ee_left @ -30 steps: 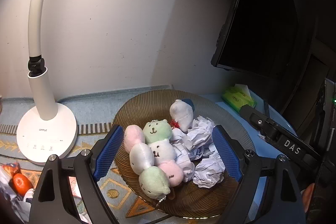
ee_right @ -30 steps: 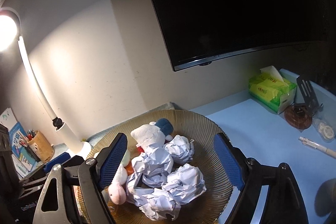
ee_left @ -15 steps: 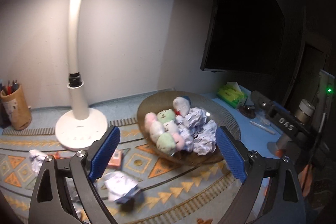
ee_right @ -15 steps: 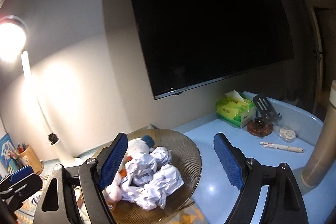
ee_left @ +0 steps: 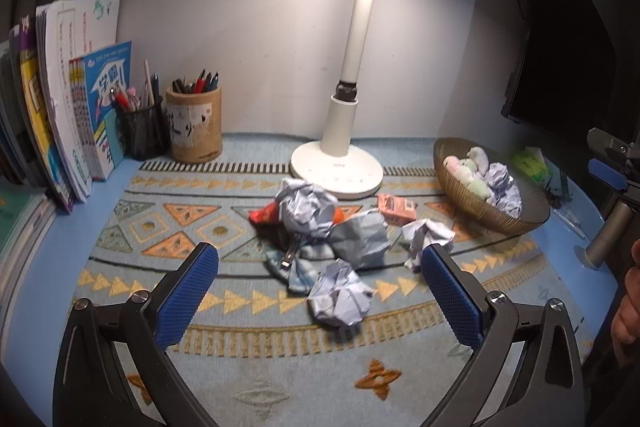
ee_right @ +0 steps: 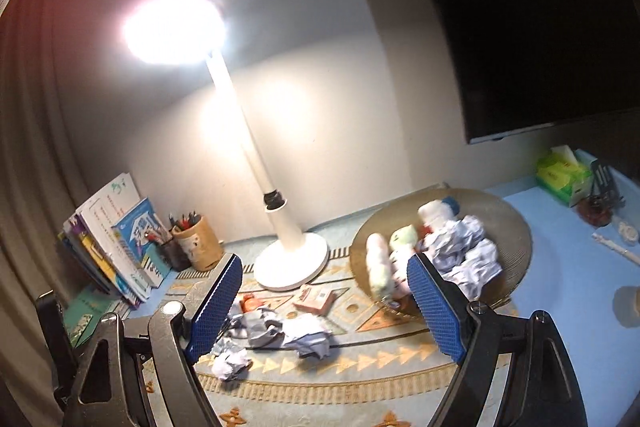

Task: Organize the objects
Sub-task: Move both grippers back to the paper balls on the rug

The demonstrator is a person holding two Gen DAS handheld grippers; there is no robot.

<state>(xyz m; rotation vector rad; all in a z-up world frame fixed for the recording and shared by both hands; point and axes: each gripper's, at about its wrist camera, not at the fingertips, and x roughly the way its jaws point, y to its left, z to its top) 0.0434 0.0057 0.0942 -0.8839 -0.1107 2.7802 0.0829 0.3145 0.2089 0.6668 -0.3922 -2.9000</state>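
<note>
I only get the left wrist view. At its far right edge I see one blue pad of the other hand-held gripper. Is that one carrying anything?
Observer: No. The right wrist view shows the right hand-held gripper open, with nothing between its pads.
Visitor: What sits past the green tissue box?
Observer: A black slotted spatula sits just to the right of the tissue box on the blue tabletop.

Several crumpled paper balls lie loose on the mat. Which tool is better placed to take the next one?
Probably left. The left tool is open with the nearest paper ball lying between its fingers. The right tool is open too, but it frames the lamp base and a pink box.
</note>
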